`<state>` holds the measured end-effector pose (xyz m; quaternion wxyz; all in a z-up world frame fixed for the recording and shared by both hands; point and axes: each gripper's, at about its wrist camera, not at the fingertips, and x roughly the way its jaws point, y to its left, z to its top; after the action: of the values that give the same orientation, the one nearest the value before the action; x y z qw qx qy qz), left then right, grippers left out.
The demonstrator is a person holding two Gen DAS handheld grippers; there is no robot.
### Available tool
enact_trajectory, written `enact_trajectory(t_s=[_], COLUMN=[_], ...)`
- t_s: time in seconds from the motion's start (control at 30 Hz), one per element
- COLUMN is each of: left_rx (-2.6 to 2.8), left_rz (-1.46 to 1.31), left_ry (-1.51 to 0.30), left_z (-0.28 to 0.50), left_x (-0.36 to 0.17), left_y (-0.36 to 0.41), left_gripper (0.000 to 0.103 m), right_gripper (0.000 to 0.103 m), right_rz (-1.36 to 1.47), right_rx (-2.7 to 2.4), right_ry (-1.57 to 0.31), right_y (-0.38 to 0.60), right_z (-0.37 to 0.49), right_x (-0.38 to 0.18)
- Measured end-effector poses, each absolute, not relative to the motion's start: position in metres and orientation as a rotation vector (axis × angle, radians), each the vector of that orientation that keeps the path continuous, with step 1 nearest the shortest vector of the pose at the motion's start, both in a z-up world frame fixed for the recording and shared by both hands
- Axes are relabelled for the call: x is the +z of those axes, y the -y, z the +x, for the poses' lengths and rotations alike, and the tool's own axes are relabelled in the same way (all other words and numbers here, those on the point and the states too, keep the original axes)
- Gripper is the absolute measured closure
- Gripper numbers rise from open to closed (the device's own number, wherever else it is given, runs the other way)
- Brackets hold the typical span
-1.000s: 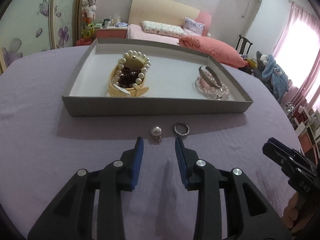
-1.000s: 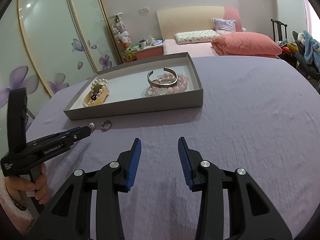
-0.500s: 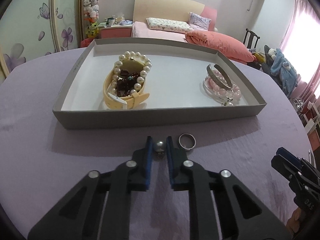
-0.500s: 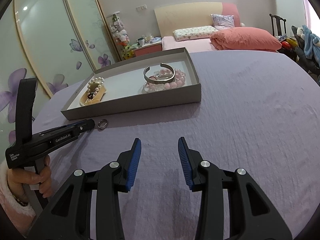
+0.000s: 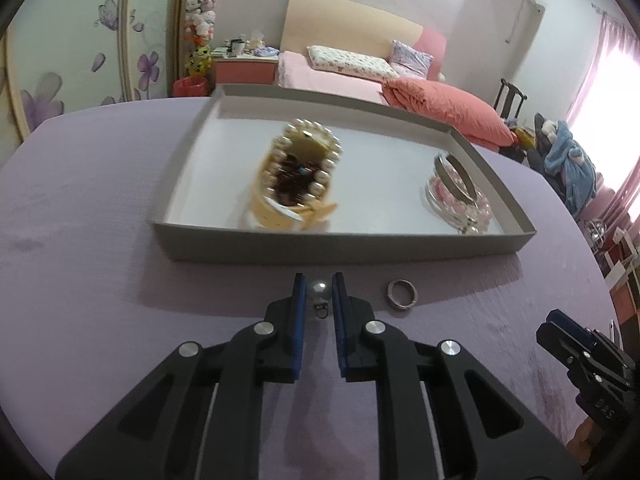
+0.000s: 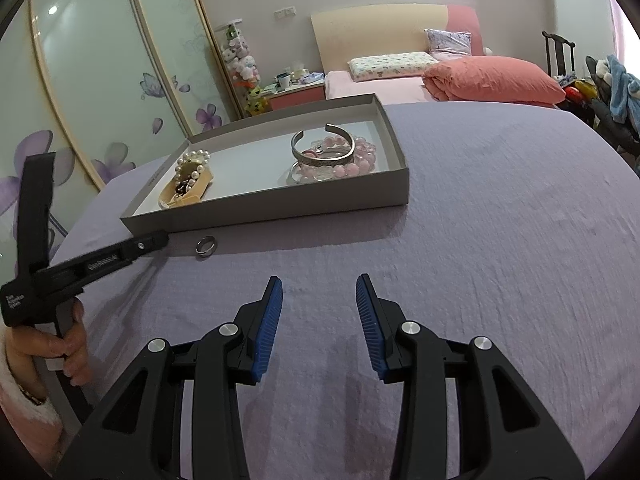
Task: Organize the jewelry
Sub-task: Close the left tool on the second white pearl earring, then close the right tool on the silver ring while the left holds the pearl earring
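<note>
A pearl earring (image 5: 319,290) with a small metal clasp sits between the blue pads of my left gripper (image 5: 320,292), which is shut on it just in front of the grey tray (image 5: 320,246). A silver ring (image 5: 402,295) lies on the purple cloth to the right of it. In the right wrist view the left gripper (image 6: 160,240) reaches to the tray's near corner, beside the ring (image 6: 206,246); the pearl is hidden there. My right gripper (image 6: 319,292) hangs open over bare cloth with nothing between its fingers.
The tray (image 6: 280,210) holds a cream strap with pearl and dark beads (image 5: 298,176) on the left, and a silver bangle over pink beads (image 6: 332,156) on the right. A bed with pink pillows (image 6: 492,80) stands behind the round purple-covered table.
My left gripper moved forward to the pearl earring and closed its pads on it. The right gripper stayed where it was, still open.
</note>
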<state>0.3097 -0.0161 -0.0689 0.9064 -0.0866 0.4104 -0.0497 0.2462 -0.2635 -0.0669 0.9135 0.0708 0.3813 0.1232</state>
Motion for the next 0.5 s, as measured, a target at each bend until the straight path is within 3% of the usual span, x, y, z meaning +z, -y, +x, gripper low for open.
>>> enact_trajectory(t_s=[0.5], left_rx=[-0.025], left_rz=[-0.277], left_ry=[-0.795], left_z=[0.292], left_x=[-0.06], left_y=[-0.049], left_gripper=[0.089], right_gripper=[0.061], right_rz=[0.018], right_rx=[0.368], right_ry=[-0.845], right_y=[0.19], right_z=[0.271], right_x=[-0.069])
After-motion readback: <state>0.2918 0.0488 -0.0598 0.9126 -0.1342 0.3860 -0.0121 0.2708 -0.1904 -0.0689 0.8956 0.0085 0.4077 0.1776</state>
